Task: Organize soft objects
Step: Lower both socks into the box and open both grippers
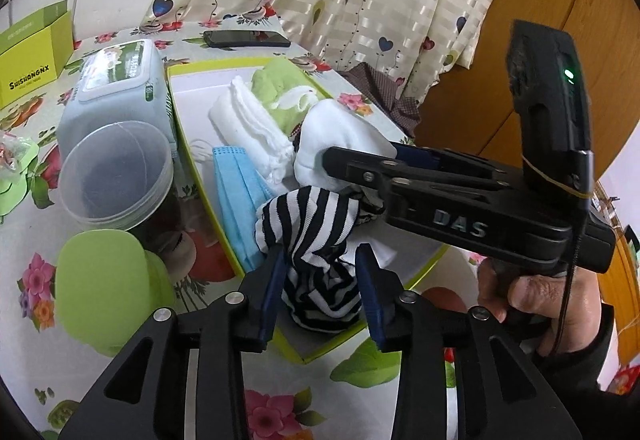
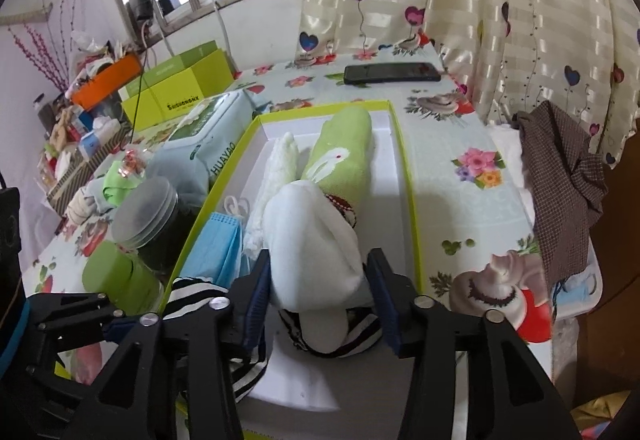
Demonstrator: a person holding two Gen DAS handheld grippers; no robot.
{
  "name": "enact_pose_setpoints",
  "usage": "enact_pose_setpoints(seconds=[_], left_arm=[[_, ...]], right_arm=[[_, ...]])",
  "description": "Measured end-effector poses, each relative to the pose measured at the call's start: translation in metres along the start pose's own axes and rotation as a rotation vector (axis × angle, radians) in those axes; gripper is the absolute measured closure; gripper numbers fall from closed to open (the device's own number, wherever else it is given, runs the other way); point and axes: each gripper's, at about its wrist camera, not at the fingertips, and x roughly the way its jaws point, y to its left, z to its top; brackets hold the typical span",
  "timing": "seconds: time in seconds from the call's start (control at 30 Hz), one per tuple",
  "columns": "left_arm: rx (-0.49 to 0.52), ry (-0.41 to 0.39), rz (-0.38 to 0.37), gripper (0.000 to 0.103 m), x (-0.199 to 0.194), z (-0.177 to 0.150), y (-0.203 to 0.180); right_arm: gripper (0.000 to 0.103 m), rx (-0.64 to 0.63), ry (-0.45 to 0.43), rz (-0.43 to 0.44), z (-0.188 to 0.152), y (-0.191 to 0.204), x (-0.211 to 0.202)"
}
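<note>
Since the green-rimmed tray [image 2: 404,143] on the flowered worktop [image 2: 472,199] already holds a green rabbit-print towel [image 2: 340,155], a rolled white cloth [image 1: 248,127], blue face masks [image 1: 236,191], a white sock [image 2: 308,240] and a striped sock [image 1: 316,240], the sorting looks well advanced. In the left wrist view the left tongs [image 1: 320,292] stand apart, with the striped sock between the pads; the cloth seems to rest on the tray floor rather than being pinched, though one pad lies very close to it. In the right wrist view the right tongs [image 2: 320,300] are also apart, straddling the white sock, which lies on top of the striped one near the tray's front end; a gap shows on each side of it. Both socks therefore appear set down in the tray rather than held.

What may be left is harder to judge. A brown checked cloth [image 2: 568,191] hangs at the worktop's right edge, outside the tray, and could be another soft thing to bring in. The two socks lie heaped rather than neatly side by side, so some tidying might remain.
</note>
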Motion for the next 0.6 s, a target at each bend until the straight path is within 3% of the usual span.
enact_pose_setpoints(seconds=[0.27,0.5,0.6], left_arm=[[-0.015,-0.056,-0.003,0.065,-0.026,-0.003,-0.001],[-0.028,-0.141,0.014,0.065,-0.061,-0.006,0.002],[-0.032,-0.116,0.012,0.065,-0.057,-0.011,0.006]], right_arm=[[0.047,0.005,-0.056,-0.006,-0.014,0.002,-0.040],[0.047,-0.053,0.021,0.038,-0.033,0.028,-0.032],[0.047,-0.063,0.040,0.024,-0.033,0.035,-0.021]])
